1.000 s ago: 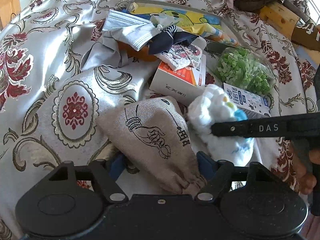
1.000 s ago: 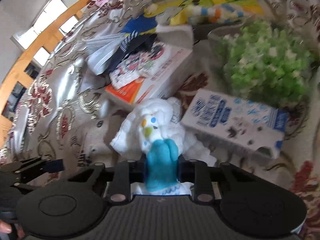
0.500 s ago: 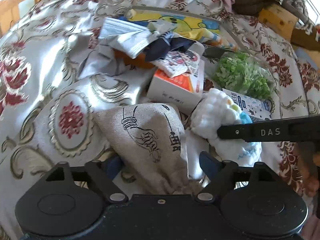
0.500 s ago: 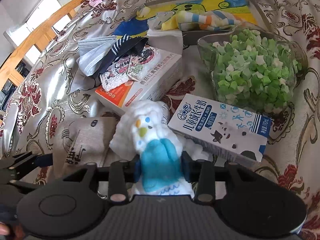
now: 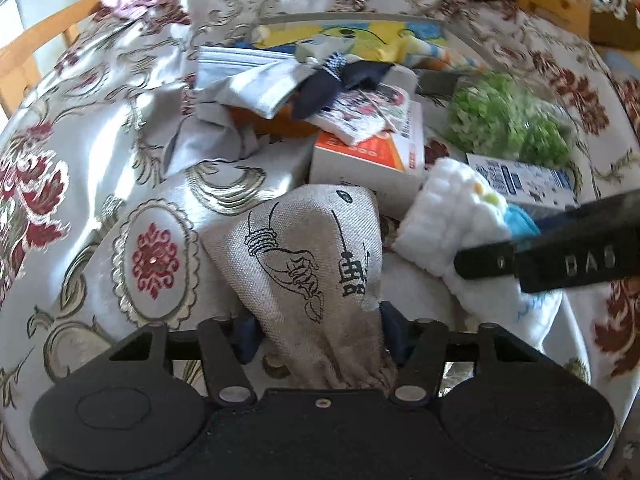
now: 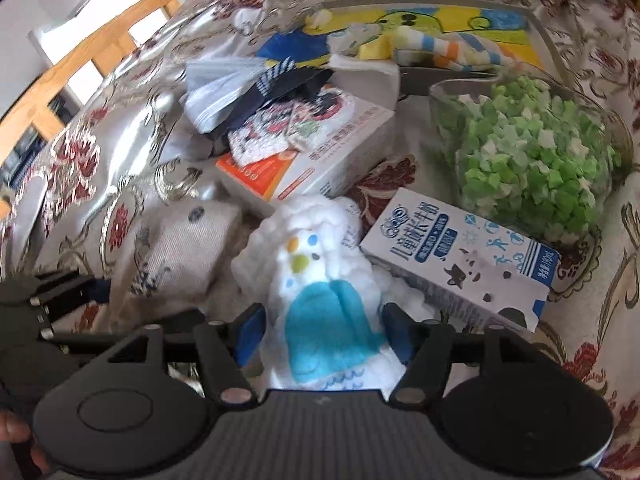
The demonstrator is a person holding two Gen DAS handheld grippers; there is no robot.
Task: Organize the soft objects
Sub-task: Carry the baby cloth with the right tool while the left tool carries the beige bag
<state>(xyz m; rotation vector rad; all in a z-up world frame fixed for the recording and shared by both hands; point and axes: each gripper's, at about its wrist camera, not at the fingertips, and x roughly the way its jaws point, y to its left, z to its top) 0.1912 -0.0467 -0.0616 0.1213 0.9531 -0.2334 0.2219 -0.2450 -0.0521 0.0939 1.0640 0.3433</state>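
Observation:
A beige drawstring pouch (image 5: pixel 312 264) with a black ink drawing lies on the patterned cloth. Its gathered neck sits between the jaws of my left gripper (image 5: pixel 320 340). Those jaws are closing, and the blue pads stand right at the pouch's sides without squeezing it. To its right lies a fluffy white cloth (image 5: pixel 448 216) with a blue patch. My right gripper (image 6: pixel 323 336) straddles this cloth (image 6: pixel 316 280). Its jaws are opening, and a gap shows beside each pad. In the left wrist view the right gripper (image 5: pixel 500 246) reaches in from the right edge.
Behind the two cloths lie an orange-and-white box (image 6: pixel 320 160), a milk carton (image 6: pixel 460 268) and a glass jar of green paper stars (image 6: pixel 532 168). A face mask (image 6: pixel 216 88) and dark fabric top the pile. A tray (image 6: pixel 544 36) holds striped socks. A wooden rail (image 6: pixel 100 40) runs on the left.
The right jaws, earlier pinched on the blue-patched cloth, have spread wide off it. The left jaws widened around the pouch, then narrowed again. Neither hand has shifted much.

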